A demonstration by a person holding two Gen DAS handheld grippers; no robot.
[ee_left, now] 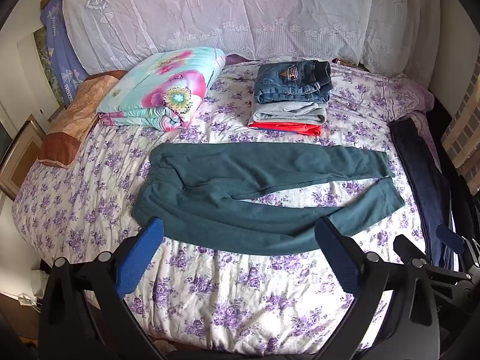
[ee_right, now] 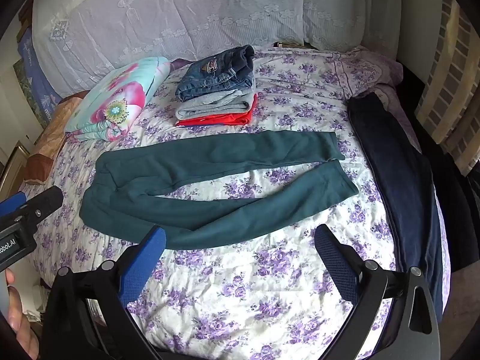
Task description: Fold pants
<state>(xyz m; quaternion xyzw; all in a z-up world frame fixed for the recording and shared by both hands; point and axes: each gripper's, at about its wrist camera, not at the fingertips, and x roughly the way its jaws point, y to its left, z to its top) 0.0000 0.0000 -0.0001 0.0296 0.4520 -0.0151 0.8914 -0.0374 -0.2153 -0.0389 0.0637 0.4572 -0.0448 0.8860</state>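
A pair of teal green pants [ee_left: 246, 186] lies flat on the floral bedspread, waistband to the left and both legs stretched right with a gap between them. In the right wrist view the same pants [ee_right: 210, 180] lie in the middle of the bed. My left gripper [ee_left: 240, 237] hovers open above the near edge of the pants, blue pads wide apart, nothing between them. My right gripper [ee_right: 240, 240] is open too, over the near leg and the bedspread. The right gripper [ee_left: 426, 249] also shows at the lower right of the left wrist view.
A stack of folded clothes [ee_left: 292, 99], jeans on grey on red, sits behind the pants. A rolled floral quilt [ee_left: 162, 90] lies at the back left. Dark blue pants [ee_right: 396, 186] lie along the bed's right edge. Lace-covered pillows [ee_left: 240, 12] line the headboard. A hand [ee_right: 18, 315] shows lower left.
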